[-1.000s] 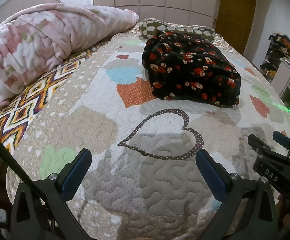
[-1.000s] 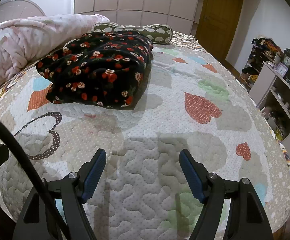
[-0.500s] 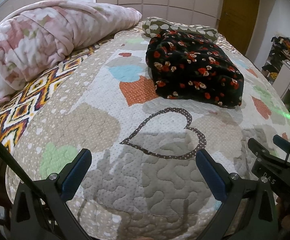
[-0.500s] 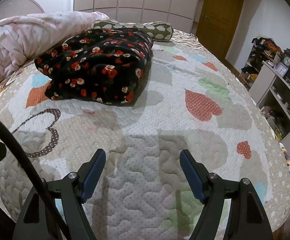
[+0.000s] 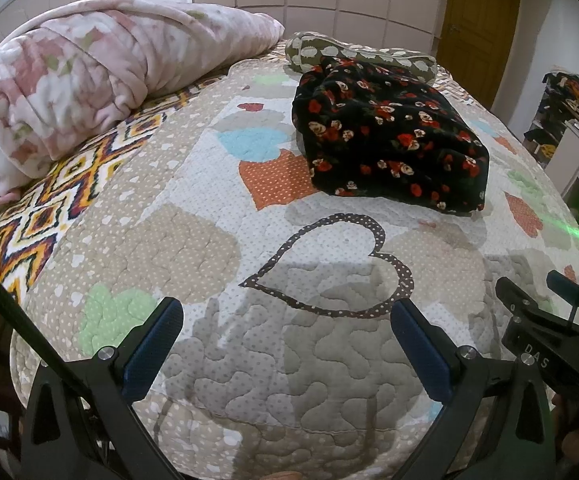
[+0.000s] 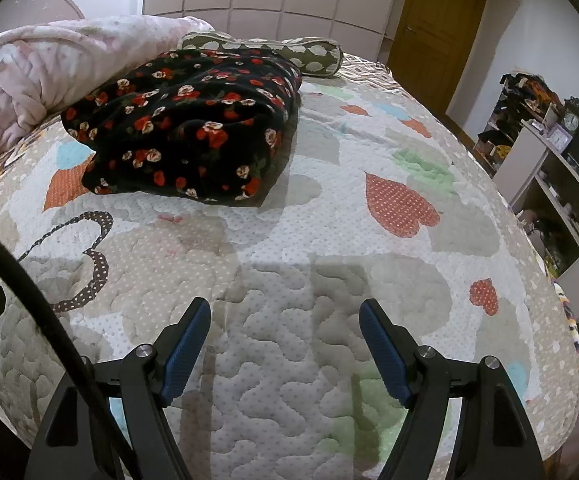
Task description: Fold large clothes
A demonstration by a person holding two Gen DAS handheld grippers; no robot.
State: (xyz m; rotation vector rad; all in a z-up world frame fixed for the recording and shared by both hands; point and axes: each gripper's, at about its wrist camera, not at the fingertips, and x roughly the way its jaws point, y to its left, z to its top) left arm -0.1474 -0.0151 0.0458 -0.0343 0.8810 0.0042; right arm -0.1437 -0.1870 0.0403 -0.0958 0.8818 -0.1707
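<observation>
Barely anything has shifted since a second ago — both views have crept a touch nearer the bed, so the garment sits slightly lower and larger in frame, and the tongs hold the same spread as before. Left gripper [image 5: 287, 330] hovers over the quilted bedspread [image 5: 329, 380], jaws wide apart, nothing between the blue pads, right above the brown dotted heart outline [image 5: 403, 276]. Right gripper [image 6: 285, 328] is the same story — jaws spread, empty, poised over plain stippled quilting near the foot edge of the bed. And there's the task's piece: the black floral garment [image 5: 389, 132], already bundled into a thick folded heap, lying on the bedspread well ahead of both grippers, touched by neither. From the right wrist it sits up and to the left [image 6: 185, 128], its far end resting against the olive bolster pillow [image 6: 313, 54]. A rolled pink floral blanket [image 5: 89, 72] lies along the left side of the bed. Wooden door [image 6: 433, 24] beyond, cluttered shelving [image 6: 549, 184] off to the right.
</observation>
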